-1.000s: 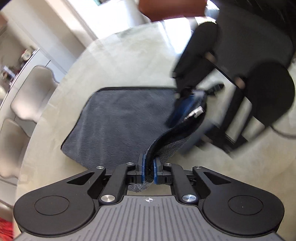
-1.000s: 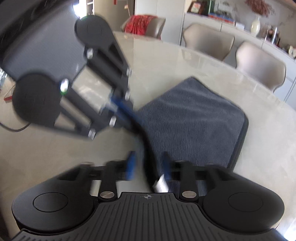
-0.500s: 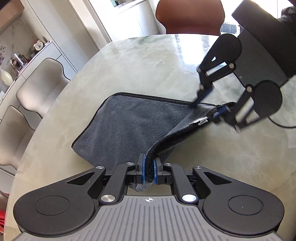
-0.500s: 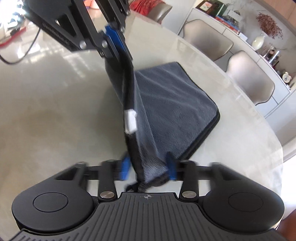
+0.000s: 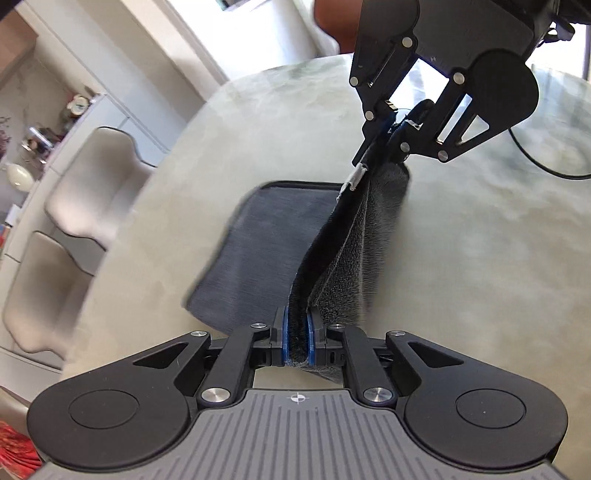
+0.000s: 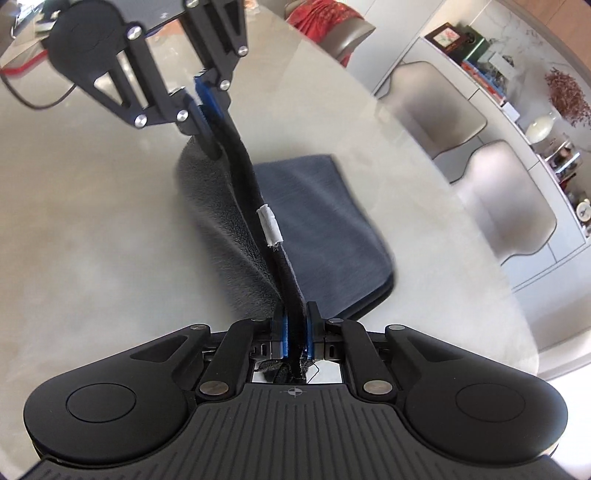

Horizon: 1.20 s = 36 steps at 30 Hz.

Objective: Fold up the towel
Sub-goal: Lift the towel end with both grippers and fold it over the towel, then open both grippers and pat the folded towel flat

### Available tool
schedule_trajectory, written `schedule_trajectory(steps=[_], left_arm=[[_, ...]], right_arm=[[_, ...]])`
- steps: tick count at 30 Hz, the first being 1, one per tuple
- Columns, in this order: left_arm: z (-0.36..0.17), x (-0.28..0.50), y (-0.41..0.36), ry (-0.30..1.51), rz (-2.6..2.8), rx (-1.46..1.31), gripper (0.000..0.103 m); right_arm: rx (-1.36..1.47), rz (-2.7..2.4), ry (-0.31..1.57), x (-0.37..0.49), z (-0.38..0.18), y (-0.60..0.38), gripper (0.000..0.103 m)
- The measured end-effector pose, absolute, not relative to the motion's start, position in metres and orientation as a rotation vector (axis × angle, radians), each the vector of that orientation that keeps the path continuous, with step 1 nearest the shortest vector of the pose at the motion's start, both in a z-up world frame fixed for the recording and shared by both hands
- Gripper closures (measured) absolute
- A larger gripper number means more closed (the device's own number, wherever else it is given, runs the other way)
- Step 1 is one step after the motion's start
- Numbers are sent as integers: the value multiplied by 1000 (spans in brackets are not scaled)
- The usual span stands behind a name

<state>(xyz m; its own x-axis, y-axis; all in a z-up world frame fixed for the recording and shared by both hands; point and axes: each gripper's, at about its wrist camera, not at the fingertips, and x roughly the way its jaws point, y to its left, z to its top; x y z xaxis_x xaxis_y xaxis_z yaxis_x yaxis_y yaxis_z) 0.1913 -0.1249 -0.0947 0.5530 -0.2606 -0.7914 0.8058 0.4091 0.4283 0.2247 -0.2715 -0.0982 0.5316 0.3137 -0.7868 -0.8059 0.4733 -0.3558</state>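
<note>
A dark grey towel [image 5: 258, 254] with black trim lies partly on the pale round table [image 5: 461, 258]. Its near edge is lifted and stretched taut between both grippers. My left gripper [image 5: 297, 332] is shut on one corner of that edge. My right gripper [image 6: 295, 332] is shut on the other corner. In the left wrist view the right gripper [image 5: 393, 127] hangs above the table at upper right. In the right wrist view the left gripper [image 6: 205, 110] is at upper left. A white label [image 6: 269, 230] sits on the raised hem. The rest of the towel [image 6: 325, 229] lies flat, folded double.
Beige chairs [image 5: 92, 195] stand along the table's far side, in front of a white sideboard [image 6: 517, 92] with ornaments. A brown chair [image 5: 340, 29] is at the far end. A black cable [image 5: 546, 162] lies on the table beyond the right gripper.
The right gripper closed on the towel's corner and rolled. Both grippers rose and lifted the edge off the table, so it now hangs taut between them.
</note>
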Motion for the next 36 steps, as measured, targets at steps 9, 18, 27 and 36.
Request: schedule_trajectory(steps=[9,18,27,36], left_arm=[[-109,270,-128,736,-695,898,91],[-133,299,-116,813,-681,834,91],[-140,319,-98,871,-629,739,79],[-123,307,-76,803,-553,652,74]], right_arm=[[-744,769,799,312,-110,-264,94],[-705,787,881,362,-134,-257,92],[-622,774,865,375,-140,-262,83],[-471,639,717,366,-124,-299,70]])
